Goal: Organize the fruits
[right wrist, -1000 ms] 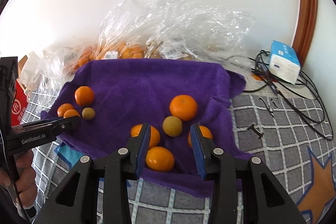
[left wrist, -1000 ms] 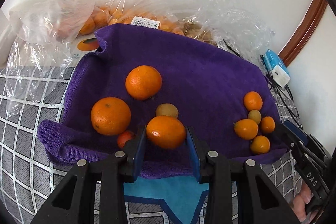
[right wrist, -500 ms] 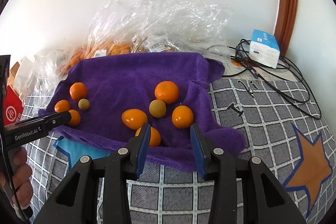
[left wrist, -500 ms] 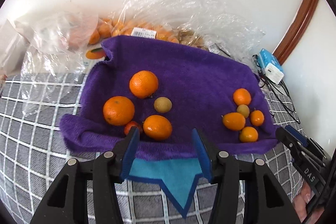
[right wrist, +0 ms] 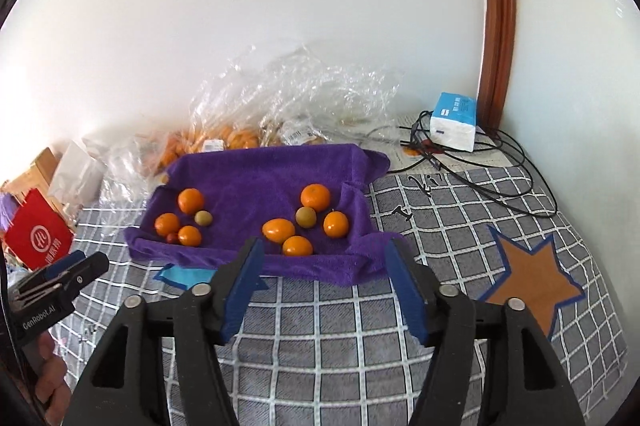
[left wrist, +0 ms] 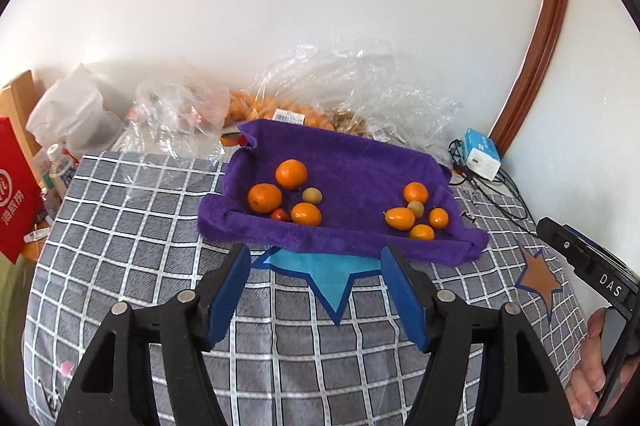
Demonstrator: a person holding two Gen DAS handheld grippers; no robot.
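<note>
Two clusters of fruits [left wrist: 292, 200] lie on the purple towel [left wrist: 352, 162], just ahead of both claws. Left gripper [left wrist: 316, 290] and right gripper [right wrist: 324, 286] hold nothing — jaws opening. Judged best: keep both clear of the towel edge — nudging it could roll fruit

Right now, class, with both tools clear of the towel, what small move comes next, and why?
Probably none on the towel: the fruit lies in two groups, left and right. Both tools, left and right, are opening with nothing between them; perhaps reach for the bagged fruit.
</note>
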